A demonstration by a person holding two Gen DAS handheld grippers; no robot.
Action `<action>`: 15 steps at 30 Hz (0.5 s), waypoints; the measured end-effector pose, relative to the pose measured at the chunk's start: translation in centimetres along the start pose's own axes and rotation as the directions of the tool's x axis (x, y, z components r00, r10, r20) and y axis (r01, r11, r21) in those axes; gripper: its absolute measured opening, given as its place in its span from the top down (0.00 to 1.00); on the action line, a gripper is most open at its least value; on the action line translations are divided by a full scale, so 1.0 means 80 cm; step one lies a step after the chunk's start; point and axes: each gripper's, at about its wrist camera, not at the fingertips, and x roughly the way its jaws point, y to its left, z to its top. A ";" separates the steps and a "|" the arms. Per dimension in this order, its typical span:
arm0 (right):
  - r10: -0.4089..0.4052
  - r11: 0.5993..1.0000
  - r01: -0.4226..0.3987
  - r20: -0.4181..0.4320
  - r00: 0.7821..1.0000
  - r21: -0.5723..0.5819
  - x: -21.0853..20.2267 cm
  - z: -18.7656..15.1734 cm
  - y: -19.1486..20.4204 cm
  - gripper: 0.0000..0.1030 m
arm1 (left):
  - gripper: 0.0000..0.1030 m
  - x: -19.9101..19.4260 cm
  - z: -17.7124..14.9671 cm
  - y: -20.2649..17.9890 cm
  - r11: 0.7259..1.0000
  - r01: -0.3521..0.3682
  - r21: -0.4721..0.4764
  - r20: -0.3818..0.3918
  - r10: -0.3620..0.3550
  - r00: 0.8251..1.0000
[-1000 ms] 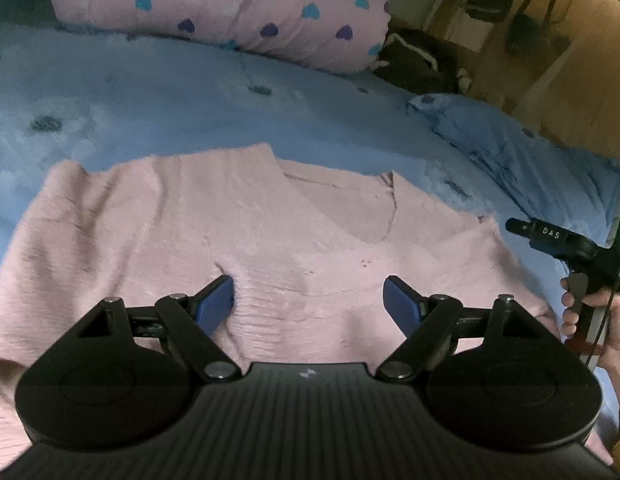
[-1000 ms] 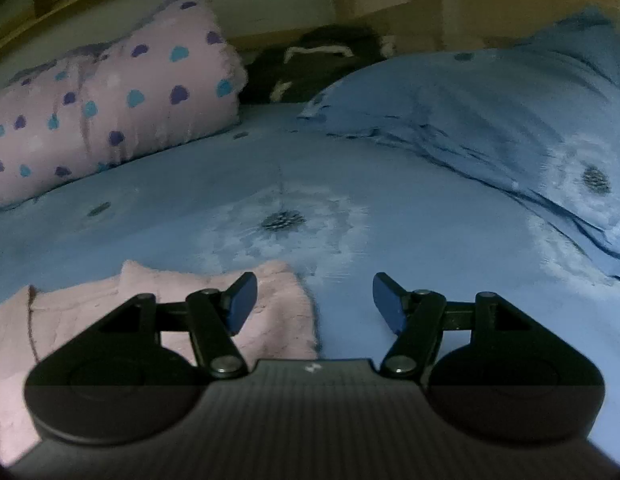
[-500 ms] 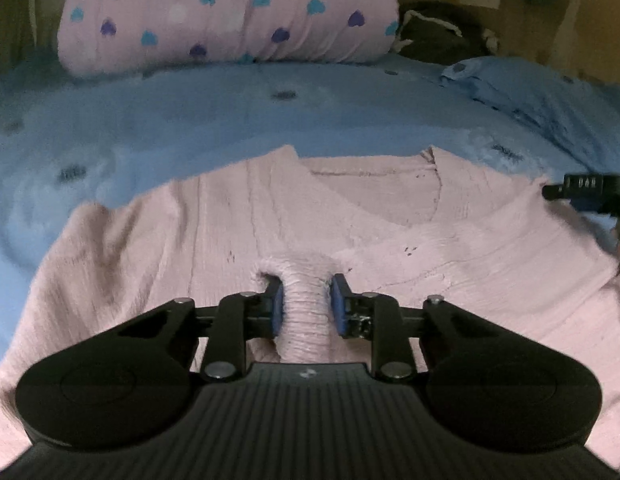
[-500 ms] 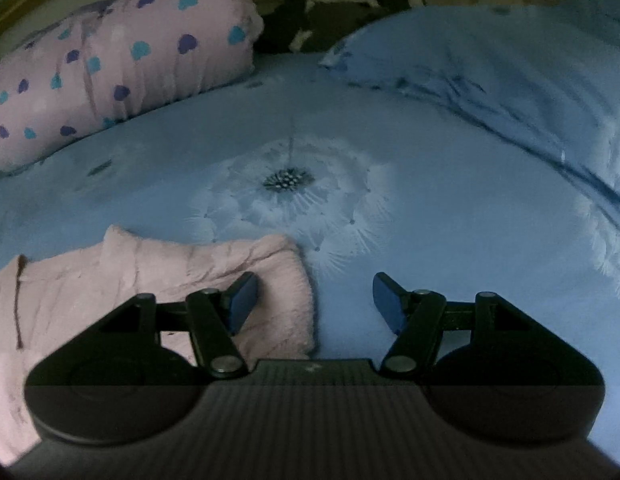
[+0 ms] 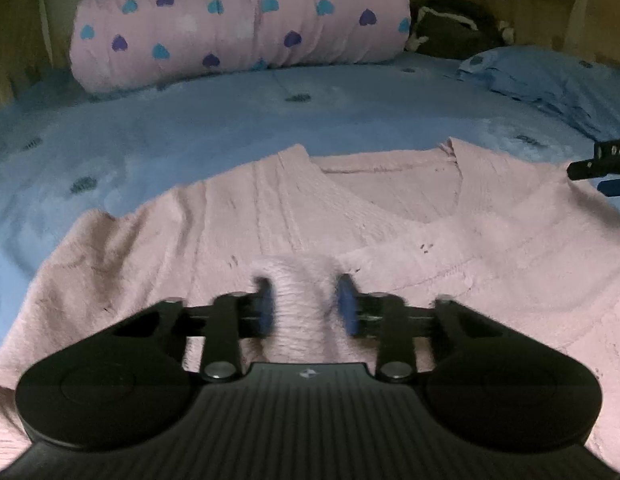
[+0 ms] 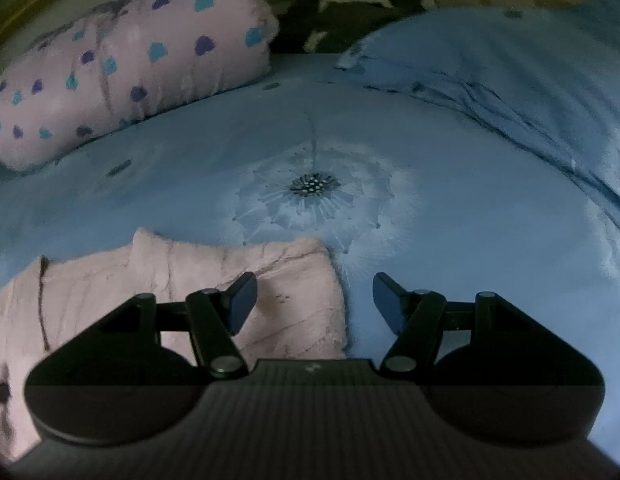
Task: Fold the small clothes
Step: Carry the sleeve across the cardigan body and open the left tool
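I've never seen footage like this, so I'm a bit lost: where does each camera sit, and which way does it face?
Left wrist: on the left tool, looking along its fingers, which pinch a fold of the pink sweater; the right tool's tip shows at the edge.
Right wrist: on the right tool, open above the sweater's edge and the blue sheet.
Shared: sweater, sheet, heart-print pillow.

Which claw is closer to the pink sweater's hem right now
Left. The left claw is pinching the hem of the pink sweater; the right claw is open at its far corner.

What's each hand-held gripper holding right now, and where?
Left hand-held gripper: a pinched-up fold near the pink sweater's hem. Right hand-held gripper: nothing, jaws open.
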 end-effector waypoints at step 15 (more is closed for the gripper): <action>0.072 0.992 -0.074 0.022 0.997 0.103 0.008 -0.003 -0.011 0.35 | 0.67 0.016 0.003 0.019 0.970 -0.238 0.053 0.017 0.238 0.971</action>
